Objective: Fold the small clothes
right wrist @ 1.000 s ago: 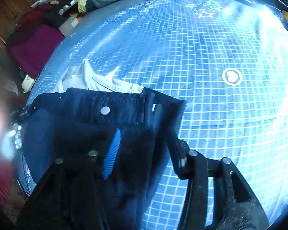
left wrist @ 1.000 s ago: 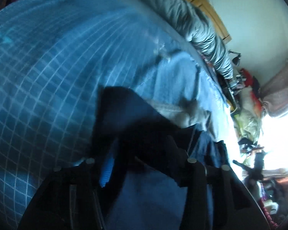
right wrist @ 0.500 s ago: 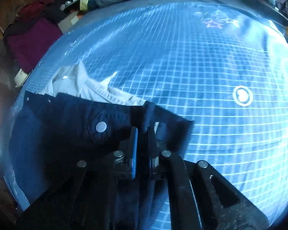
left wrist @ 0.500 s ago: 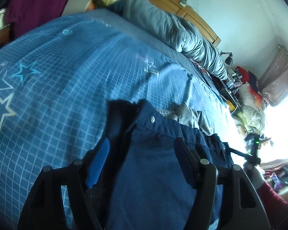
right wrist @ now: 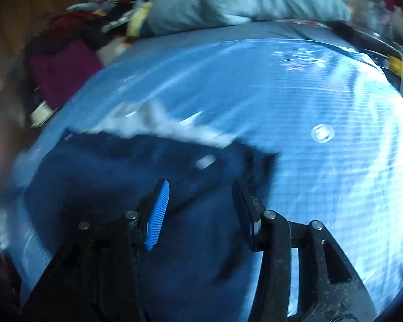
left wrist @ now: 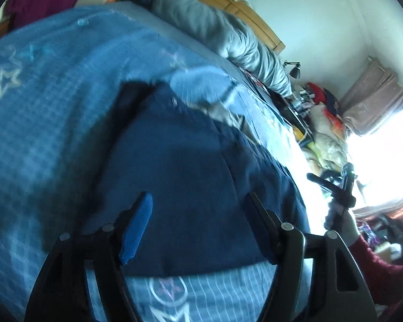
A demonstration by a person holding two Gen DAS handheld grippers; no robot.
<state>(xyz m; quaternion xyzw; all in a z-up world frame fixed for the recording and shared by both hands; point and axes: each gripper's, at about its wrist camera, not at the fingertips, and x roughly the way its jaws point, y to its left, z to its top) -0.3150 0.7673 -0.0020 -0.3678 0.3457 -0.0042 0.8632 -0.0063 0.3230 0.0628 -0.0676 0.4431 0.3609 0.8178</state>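
A dark navy garment (left wrist: 190,161) lies spread flat on a bed covered by a blue checked sheet (left wrist: 40,123) printed with stars and circles. Seen from the left wrist, the left gripper (left wrist: 198,209) hovers over the garment's near half, its jaws wide apart with nothing between them; the blue-padded finger (left wrist: 137,230) and the black finger (left wrist: 258,220) frame the navy cloth, and whether their tips touch it cannot be told through the blur. The garment's near hem lies just beyond the gripper's body, with a star-in-circle print (left wrist: 169,289) showing on the sheet below it.

From the right wrist, the right gripper (right wrist: 201,201) is likewise spread open and empty, poised above the same garment's (right wrist: 121,187) upper corner, close to a pale snap button (right wrist: 205,161). A white piece of clothing (right wrist: 158,126) lies partly under the navy garment's far edge. A rolled grey duvet (right wrist: 255,2) lies along the head of the bed.

In the left view, a hand (left wrist: 344,222) in a red sleeve (left wrist: 384,276) holds the other gripper at the bed's right edge, against a bright window.
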